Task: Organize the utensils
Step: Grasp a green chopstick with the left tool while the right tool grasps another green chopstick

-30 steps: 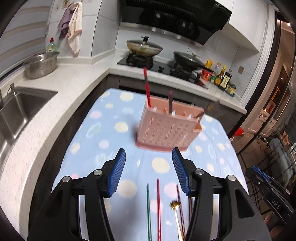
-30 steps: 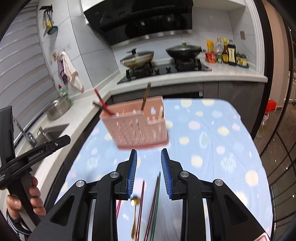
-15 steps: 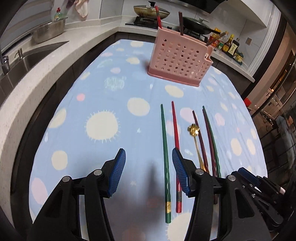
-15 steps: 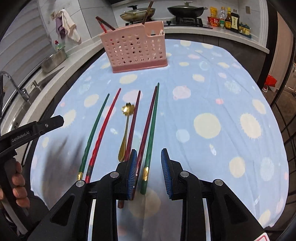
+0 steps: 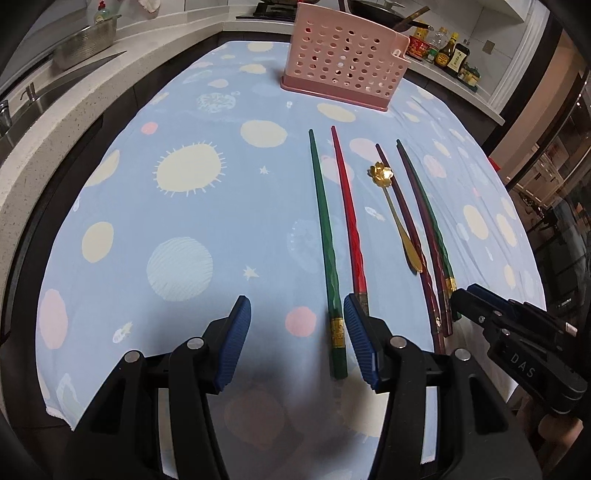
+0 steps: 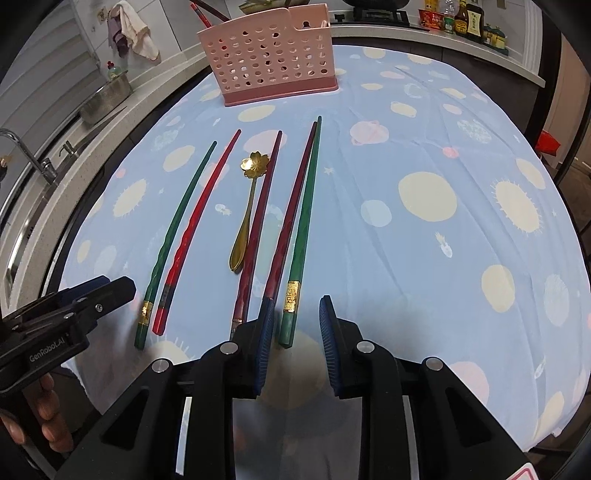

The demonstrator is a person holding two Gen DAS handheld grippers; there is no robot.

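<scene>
A light blue tablecloth [image 6: 424, 236] printed with pale yellow suns and pink planets covers the table. Beyond it runs an L-shaped speckled white countertop [image 5: 48, 122] with a steel sink and faucet [image 6: 22, 155], a metal bowl [image 5: 86, 40], sauce bottles [image 6: 469, 20] and a towel [image 6: 138, 33] hanging on the tiled wall.

Pink holder [image 6: 275, 55], blue dotted cloth [image 6: 424, 229]

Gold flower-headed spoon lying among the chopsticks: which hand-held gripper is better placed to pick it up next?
Probably the right hand-held gripper. It sits just below the gold flower-headed spoon, with only dark red chopsticks between. The left hand-held gripper is over the outer green chopstick, further from the spoon.
</scene>
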